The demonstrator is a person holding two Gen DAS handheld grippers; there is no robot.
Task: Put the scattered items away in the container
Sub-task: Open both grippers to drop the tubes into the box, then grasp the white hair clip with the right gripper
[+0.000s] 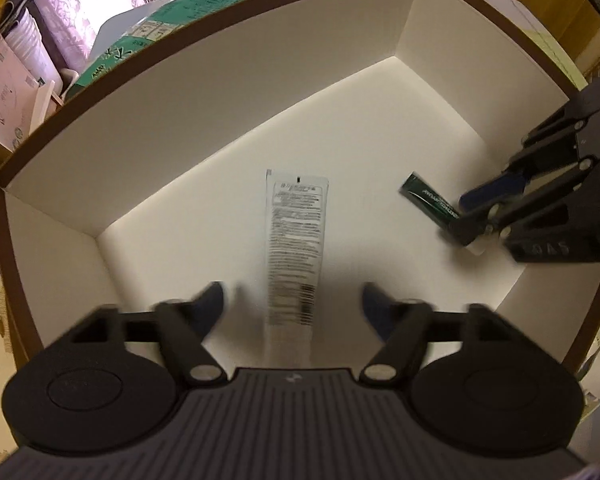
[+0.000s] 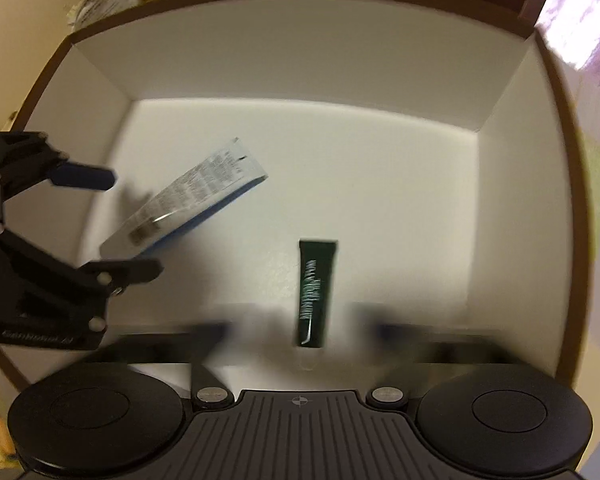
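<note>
Both tongs stand wide above the white box [image 1: 204, 92], left tongs [image 1: 292, 304] astride the white tube [image 1: 296, 240], right tongs [image 2: 300, 332] astride the smaller dark green tube [image 2: 315, 292]; neither is gripped, both tubes are inside the box.

Looking down my right gripper [image 2: 300, 330] into the white box [image 2: 300, 52]: jaws spread wide, blurry, with the dark green tube [image 2: 315, 292] lying between them, not pinched. Off to the left my other gripper [image 2: 134, 226] is open around a white printed tube [image 2: 188, 204].
</note>
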